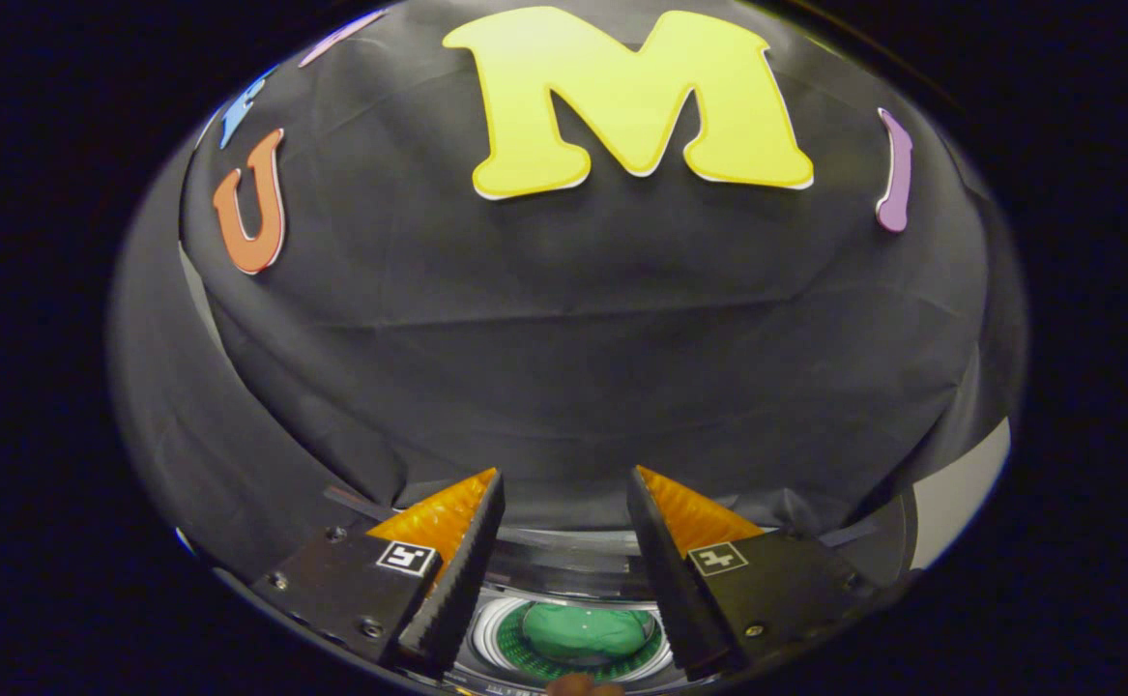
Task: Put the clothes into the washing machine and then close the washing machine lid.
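Holding gripper [564, 483] above washer [564, 565], camera facing black cloth wall [564, 348]. Fingers [457, 561] standing apart, gap wide, nothing between them. I am seeing washer drum opening below, between finger bases, white ring around it. Green cloth [585, 630] lying inside drum, well below fingertips, not touching them. Small brown object [578, 684] showing at near edge under drum; I cannot tell what it is. Lid position: cannot tell.

Carrier: the washer [564, 565] stood below the open jaws of the gripper [564, 488], its rim curving between them.
Inside: a green cloth [585, 630] lay in the drum [501, 638].
Support under washer: hidden.
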{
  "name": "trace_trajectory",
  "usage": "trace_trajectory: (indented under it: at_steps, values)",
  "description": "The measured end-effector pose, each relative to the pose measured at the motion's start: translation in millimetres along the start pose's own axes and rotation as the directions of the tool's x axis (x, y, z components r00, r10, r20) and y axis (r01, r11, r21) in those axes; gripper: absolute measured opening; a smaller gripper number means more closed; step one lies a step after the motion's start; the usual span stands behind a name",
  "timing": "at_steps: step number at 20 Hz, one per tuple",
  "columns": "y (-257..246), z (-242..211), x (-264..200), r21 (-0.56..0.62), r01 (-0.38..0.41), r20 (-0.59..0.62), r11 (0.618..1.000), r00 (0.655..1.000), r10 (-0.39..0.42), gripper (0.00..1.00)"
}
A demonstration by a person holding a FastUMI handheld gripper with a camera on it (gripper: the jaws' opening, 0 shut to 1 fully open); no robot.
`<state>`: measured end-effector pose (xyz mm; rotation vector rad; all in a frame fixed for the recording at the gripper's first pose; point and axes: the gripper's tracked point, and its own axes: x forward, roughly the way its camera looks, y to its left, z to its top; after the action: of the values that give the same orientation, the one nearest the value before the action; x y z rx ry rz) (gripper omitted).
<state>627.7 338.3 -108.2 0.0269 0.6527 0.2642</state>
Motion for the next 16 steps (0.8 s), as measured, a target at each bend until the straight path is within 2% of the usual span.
trace_trajectory:
  at_steps: [11,16]
  values:
    - [-7,-14,7,0.025,0.057,-0.051,0.998,0.997,-0.055,0.81]
    - [-11,-16,5,-0.026,0.083,-0.115,0.996,0.99,-0.086,0.83]
